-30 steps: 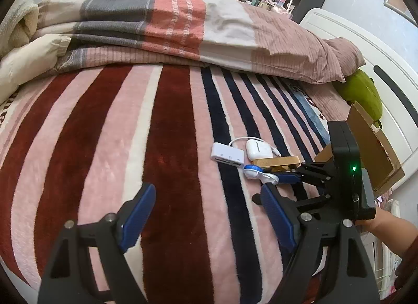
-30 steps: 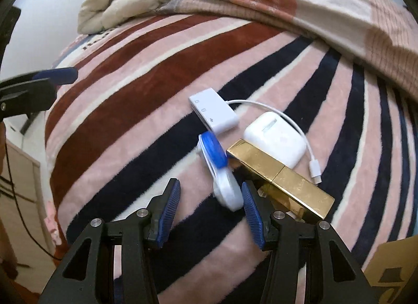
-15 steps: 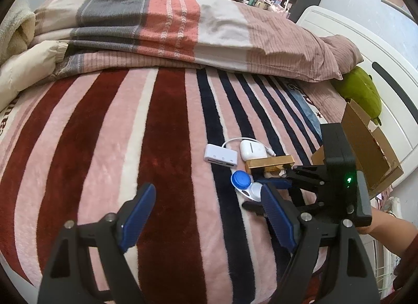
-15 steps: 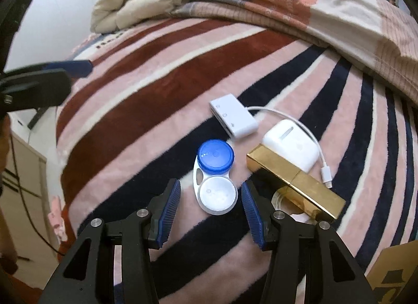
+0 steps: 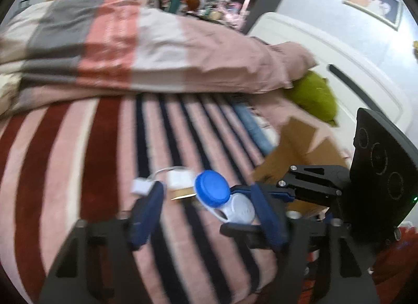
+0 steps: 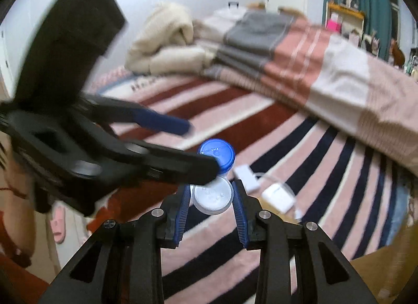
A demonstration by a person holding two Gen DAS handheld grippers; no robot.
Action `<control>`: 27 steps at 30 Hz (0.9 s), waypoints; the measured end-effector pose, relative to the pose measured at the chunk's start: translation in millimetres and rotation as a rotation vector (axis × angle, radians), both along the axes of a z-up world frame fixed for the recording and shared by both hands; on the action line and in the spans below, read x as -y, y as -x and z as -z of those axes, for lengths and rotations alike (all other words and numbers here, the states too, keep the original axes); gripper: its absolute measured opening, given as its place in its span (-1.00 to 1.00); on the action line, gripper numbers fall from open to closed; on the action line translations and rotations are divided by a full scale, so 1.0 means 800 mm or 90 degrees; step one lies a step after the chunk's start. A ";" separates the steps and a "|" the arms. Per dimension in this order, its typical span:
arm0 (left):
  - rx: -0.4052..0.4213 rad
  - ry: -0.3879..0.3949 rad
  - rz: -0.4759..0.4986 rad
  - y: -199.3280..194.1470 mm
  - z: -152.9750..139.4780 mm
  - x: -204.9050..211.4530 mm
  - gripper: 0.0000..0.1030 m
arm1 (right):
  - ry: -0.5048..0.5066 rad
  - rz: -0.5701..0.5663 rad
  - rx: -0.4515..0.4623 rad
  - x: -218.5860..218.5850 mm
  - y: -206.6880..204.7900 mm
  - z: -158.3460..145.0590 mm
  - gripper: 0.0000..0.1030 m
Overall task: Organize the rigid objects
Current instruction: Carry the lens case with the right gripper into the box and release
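Note:
My right gripper (image 6: 212, 194) is shut on a contact lens case (image 6: 213, 195) with one white cap and one blue cap (image 6: 218, 155), and holds it lifted above the striped blanket. In the left wrist view the case (image 5: 224, 197) sits between my left gripper's open blue fingers (image 5: 149, 210), with the right gripper (image 5: 250, 199) coming in from the right. My left gripper (image 5: 206, 212) is open and holds nothing. A white adapter (image 6: 247, 174) with its cable, a white earbud case (image 6: 278, 197) and a gold bar (image 5: 183, 193) lie on the blanket.
A cardboard box (image 5: 297, 152) stands at the bed's right edge beside a green plush (image 5: 313, 95). A folded striped quilt (image 5: 130, 50) lies across the back of the bed. A cream blanket (image 6: 167, 45) is piled at the far left. A pink slipper (image 6: 58, 223) lies on the floor.
My right gripper has shut on the contact lens case and lifted it off the blanket. My left gripper has moved right, close to the case. Both views are blurred by motion.

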State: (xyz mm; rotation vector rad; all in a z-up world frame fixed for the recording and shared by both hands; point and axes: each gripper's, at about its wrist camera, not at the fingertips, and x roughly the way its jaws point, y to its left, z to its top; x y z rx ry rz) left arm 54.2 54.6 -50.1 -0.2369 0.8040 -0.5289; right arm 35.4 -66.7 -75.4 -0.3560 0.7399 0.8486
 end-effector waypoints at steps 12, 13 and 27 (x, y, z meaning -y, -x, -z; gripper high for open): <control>0.029 -0.025 0.181 -0.038 -0.055 0.196 -0.39 | -0.049 0.138 0.060 0.157 0.009 -0.067 -0.47; 0.025 -0.028 0.193 -0.041 -0.055 0.211 -0.39 | -0.048 0.158 0.059 0.177 0.009 -0.067 -0.47; -0.069 -0.158 0.266 -0.070 -0.018 0.341 -0.32 | -0.008 0.287 -0.062 0.293 -0.016 -0.039 -0.46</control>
